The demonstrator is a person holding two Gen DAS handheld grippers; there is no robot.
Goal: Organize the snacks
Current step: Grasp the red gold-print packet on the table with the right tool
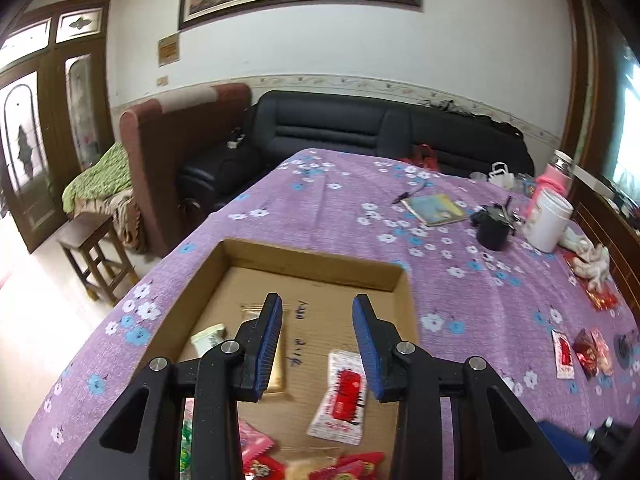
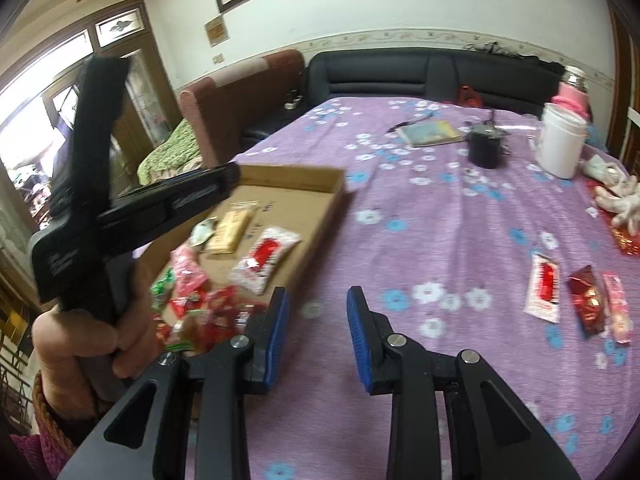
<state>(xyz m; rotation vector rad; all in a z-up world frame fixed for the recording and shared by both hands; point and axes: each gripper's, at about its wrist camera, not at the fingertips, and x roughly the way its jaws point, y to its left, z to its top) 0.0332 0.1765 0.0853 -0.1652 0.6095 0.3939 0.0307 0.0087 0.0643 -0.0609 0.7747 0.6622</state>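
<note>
My left gripper (image 1: 318, 308) hangs open over a shallow cardboard box (image 1: 304, 258), with nothing between its blue pads. In the box lie a white-and-red packet (image 1: 340, 396), a tan bar (image 1: 276, 378), a small white packet (image 1: 208, 338) and several red wrappers (image 1: 256, 448). My right gripper (image 2: 318, 300) is open and empty above the purple cloth, just right of the box (image 2: 296, 184). Three loose snacks lie on the cloth to its right: a white-and-red packet (image 2: 544, 288), a dark red one (image 2: 586, 300) and a pink one (image 2: 618, 308).
A person's hand (image 2: 80, 340) holds the left tool at the box's near left. Farther back on the flowered cloth (image 2: 460, 240) stand a black cup (image 2: 486, 148), a white jar (image 2: 560, 142) and a booklet (image 2: 430, 132). A white cloth (image 2: 616, 196) lies at the right edge. A black sofa (image 1: 360, 128) is behind the table.
</note>
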